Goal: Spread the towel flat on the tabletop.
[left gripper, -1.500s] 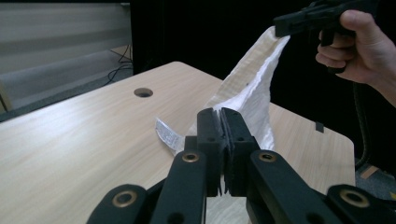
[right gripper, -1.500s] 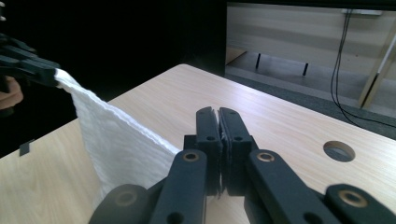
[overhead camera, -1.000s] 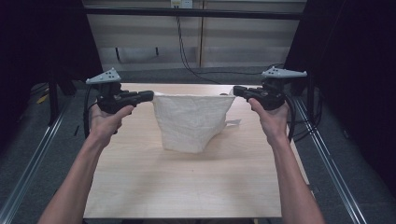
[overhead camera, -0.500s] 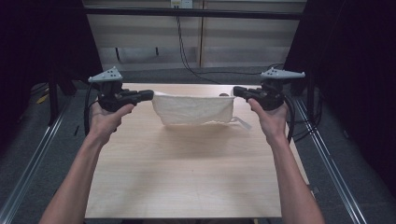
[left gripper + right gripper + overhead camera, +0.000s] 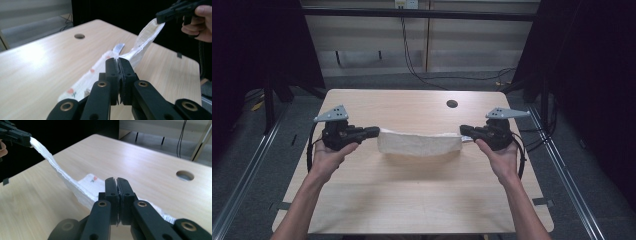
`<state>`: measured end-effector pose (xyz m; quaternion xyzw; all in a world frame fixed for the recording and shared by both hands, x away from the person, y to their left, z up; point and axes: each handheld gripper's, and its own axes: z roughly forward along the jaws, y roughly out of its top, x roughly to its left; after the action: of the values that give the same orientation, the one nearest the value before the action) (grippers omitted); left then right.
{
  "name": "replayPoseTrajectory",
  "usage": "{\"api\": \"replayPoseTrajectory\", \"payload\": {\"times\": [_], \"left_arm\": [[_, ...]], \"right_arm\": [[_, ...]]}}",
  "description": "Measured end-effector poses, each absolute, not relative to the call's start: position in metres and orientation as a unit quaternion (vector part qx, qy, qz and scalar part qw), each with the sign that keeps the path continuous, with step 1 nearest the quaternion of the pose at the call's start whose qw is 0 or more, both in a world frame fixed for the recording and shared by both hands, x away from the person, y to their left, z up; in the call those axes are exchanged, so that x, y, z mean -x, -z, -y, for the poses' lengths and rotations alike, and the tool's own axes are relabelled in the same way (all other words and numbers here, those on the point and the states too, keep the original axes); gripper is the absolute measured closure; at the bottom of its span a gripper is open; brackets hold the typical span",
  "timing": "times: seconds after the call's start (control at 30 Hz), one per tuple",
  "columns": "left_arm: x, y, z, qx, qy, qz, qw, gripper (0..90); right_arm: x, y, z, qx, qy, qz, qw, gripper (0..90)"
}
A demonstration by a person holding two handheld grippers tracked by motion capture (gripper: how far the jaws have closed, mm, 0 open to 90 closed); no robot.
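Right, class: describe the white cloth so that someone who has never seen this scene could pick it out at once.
Start at the light wooden table and look across its middle, between the two black grippers. The white cloth hangs stretched from the left gripper to the right gripper, sagging onto the tabletop. It is the one soft thing there, crinkled white with tiny red flower prints.
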<state>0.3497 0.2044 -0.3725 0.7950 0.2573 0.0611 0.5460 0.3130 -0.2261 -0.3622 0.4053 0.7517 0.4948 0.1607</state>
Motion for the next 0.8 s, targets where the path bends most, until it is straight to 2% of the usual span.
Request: {"api": "replayPoseTrajectory", "payload": {"times": [0.43,0.8], "left_arm": [[-0.321,0.420,-0.202,-0.817,-0.024,-0.263,0.512,87.5],[-0.299,0.443,-0.200,-0.847,0.000,-0.254,0.466,87.3]], "right_arm": [[-0.276,0.411,0.222,-0.416,-0.463,-0.770,0.136,87.8],[-0.249,0.442,0.219,-0.426,-0.438,-0.785,0.098,87.4]]}}
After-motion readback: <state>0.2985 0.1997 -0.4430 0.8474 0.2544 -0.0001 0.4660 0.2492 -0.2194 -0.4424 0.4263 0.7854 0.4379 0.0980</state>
